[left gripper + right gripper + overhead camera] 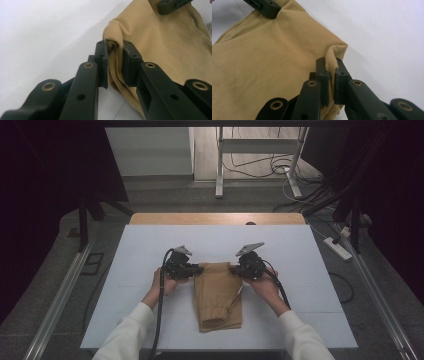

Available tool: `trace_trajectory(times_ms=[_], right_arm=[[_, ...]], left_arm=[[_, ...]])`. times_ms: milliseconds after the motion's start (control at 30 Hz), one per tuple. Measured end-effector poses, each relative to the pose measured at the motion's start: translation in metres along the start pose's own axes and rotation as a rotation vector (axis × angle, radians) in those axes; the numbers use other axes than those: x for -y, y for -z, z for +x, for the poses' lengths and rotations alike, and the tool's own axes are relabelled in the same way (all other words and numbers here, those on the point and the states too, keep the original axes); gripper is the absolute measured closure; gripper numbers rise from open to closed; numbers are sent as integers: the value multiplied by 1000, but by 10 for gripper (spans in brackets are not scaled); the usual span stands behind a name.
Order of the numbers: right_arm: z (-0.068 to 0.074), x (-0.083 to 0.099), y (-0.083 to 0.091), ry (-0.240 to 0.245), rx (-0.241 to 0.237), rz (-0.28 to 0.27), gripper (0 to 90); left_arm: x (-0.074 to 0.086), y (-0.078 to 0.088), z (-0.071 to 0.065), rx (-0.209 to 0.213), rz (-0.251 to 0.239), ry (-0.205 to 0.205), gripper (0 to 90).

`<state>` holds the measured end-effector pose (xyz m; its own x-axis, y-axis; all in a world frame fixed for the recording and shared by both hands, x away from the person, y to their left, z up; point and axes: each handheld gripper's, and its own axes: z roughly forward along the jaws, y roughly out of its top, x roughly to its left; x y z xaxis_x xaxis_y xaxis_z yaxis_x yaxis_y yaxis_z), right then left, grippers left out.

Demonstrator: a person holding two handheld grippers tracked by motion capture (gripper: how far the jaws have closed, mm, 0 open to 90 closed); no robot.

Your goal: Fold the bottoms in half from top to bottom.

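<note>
A folded tan cloth (217, 295) lies in the middle of the white table top (140, 320), long side running toward me. My left gripper (200, 269) is shut on the cloth's far left corner. In the left gripper view the pads (103, 60) pinch a bunched fold of the cloth (162, 45), with the gripper (115, 47) low over the table. My right gripper (233, 269) is shut on the far right corner. There a thin upright ridge of cloth (262, 62) stands between the right gripper's (330, 62) jaws. Each gripper view shows the other gripper's jaw tip at the top edge.
A wooden strip (215, 218) runs along the table's far edge. Beyond it stand a metal desk frame (220, 165) and loose cables on the floor. A white power strip (337, 248) lies on the floor at the right. Metal rails flank the table.
</note>
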<state>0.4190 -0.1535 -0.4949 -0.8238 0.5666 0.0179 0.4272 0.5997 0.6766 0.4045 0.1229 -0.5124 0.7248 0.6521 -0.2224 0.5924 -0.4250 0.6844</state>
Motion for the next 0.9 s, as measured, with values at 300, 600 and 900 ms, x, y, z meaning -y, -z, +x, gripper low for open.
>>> trace_trajectory(times_ms=[300,600,900], right_arm=[[-10,-9,-5,-10,9,-29,851],[-18,-16,-4,-20,21,-66,851],[-34,-24,-13,-19,50,-67,851]], left_arm=[[-7,-1,11,-16,-17,14,765],[-17,-2,20,-24,-31,6,765],[-32,-12,38,-32,-36,22,764]])
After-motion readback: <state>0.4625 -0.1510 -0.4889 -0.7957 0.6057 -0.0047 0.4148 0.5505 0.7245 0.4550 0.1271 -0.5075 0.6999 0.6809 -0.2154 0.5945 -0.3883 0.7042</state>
